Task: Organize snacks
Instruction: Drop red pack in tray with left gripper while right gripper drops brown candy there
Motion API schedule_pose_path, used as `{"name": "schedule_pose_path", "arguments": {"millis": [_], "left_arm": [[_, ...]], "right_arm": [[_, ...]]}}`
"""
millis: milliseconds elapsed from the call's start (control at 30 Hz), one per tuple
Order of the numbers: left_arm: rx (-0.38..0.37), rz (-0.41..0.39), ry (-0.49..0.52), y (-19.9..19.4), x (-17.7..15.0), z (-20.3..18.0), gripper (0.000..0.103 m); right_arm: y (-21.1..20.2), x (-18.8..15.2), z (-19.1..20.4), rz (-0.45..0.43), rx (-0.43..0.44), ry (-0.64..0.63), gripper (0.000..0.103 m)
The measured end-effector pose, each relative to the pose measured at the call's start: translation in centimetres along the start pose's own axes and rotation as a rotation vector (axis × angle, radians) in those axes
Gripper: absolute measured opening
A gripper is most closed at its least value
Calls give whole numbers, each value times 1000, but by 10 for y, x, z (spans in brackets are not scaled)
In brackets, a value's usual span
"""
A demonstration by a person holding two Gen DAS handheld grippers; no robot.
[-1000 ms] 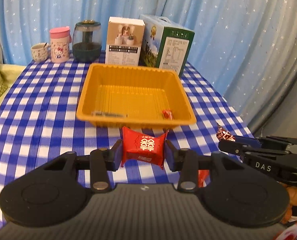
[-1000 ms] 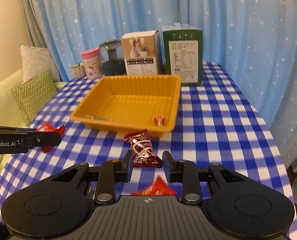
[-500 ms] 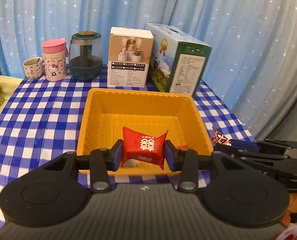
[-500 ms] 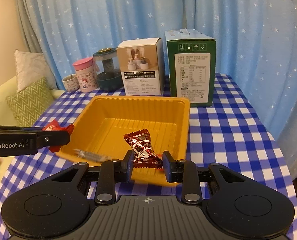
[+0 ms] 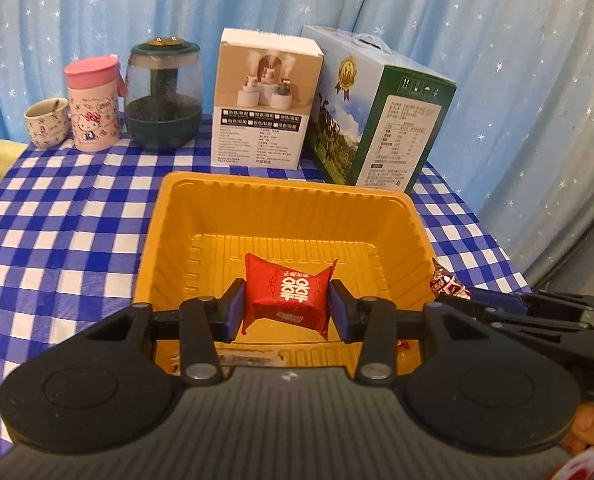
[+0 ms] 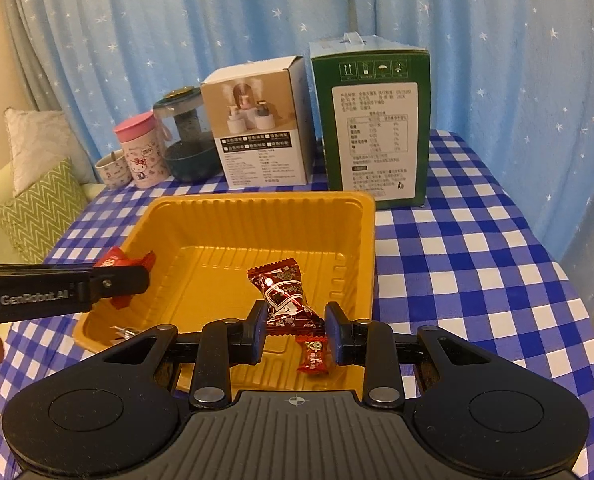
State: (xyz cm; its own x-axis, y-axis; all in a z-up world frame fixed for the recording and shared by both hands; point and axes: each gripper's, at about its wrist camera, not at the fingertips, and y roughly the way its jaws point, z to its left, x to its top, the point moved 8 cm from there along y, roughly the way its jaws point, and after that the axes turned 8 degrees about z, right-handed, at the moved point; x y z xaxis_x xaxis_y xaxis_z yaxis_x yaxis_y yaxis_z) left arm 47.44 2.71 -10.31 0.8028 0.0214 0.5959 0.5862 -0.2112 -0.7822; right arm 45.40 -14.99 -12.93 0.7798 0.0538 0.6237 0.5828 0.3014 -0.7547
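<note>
An orange plastic tray (image 5: 281, 196) (image 6: 257, 208) sits on the blue checked table. My left gripper (image 5: 286, 307) is shut on a red square snack packet (image 5: 289, 298) and holds it over the tray's near part; it also shows in the right wrist view (image 6: 125, 268). My right gripper (image 6: 294, 330) is shut on a dark red candy (image 6: 285, 296) above the tray's right near side; its tip shows in the left wrist view (image 5: 447, 284). A small red candy (image 6: 312, 356) lies in the tray near my right fingers. A thin wrapped stick (image 5: 245, 358) lies at the tray's near wall.
Behind the tray stand a white box (image 5: 263, 100), a green box (image 5: 377, 120), a dark glass jar (image 5: 162, 96), a pink cup (image 5: 92, 106) and a small mug (image 5: 46, 122). Blue curtains hang behind. A sofa with a green cushion (image 6: 37, 208) is left of the table.
Both grippers moved forward from above the table's near part to over the tray, each still holding its snack.
</note>
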Motion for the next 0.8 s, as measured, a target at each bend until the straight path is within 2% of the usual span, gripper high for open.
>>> {"name": "schedule_pose_path", "arguments": {"millis": [67, 133, 667, 733, 800], "left_arm": [[-7, 1, -8, 6, 1, -1, 45], [-6, -1, -7, 10, 1, -1, 56], [30, -8, -36, -11, -15, 27, 59], [36, -10, -36, -15, -18, 29, 60], [38, -10, -39, -18, -22, 32, 60]], "right_arm": [[2, 0, -2, 1, -4, 3, 31], [5, -1, -3, 6, -1, 10, 31], [9, 4, -2, 5, 48, 43, 31], [8, 8, -1, -19, 91, 67, 31], [8, 10, -1, -23, 131, 100, 38]]}}
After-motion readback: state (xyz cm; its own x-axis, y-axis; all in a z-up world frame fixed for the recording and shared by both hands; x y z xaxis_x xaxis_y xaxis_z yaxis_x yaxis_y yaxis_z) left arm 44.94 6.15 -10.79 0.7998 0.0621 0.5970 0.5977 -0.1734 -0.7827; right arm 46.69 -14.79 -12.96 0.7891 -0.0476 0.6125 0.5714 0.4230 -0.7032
